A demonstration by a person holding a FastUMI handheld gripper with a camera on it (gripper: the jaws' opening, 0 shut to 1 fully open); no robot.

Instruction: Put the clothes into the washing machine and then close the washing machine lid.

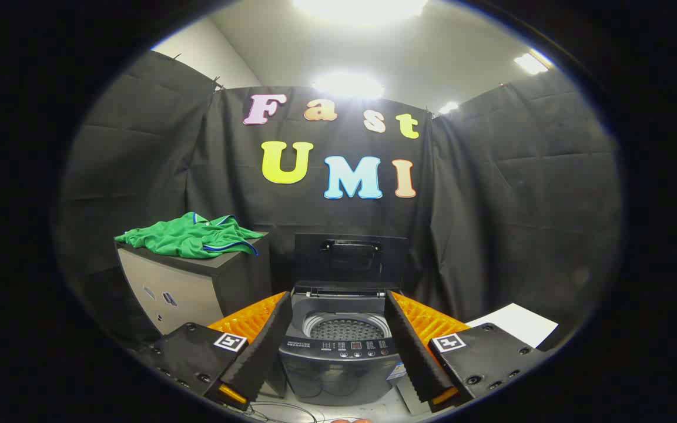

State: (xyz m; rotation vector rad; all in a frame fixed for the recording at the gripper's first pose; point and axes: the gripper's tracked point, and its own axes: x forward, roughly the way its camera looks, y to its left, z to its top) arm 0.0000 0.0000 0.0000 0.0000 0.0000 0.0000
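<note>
the green garment (191, 236) lies crumpled on top of a dark cabinet (197, 282), up and to the left of the gripper (338, 335) and well beyond its fingers. the heap spreads wider than it is tall, its long axis running roughly side to side across the cabinet top, with a blue-trimmed edge hanging over the near right corner.

the washing machine (341, 352) stands straight ahead, seen in the gap between the two fingers. its lid (350, 258) is raised upright against the back, and the perforated drum (345, 328) is exposed and appears empty. the cabinet stands just beside the machine on its left — the garment sits higher than the drum opening.

tool state: the fingers are spread wide, with the machine's top visible between them. nothing is held and nothing is touched by either finger.

judgement: the task has not begun in effect — garment still on the cabinet, lid still up. the coming move calls for a swing up and to the left, with the fingers brought over the near edge of the heap. a pinch on the overhanging right corner seems the easiest hold. loose cloth may trail and catch on the cabinet edge or the machine rim during transfer.

a white sheet (515, 323) lies on the right, well apart from the work.
</note>
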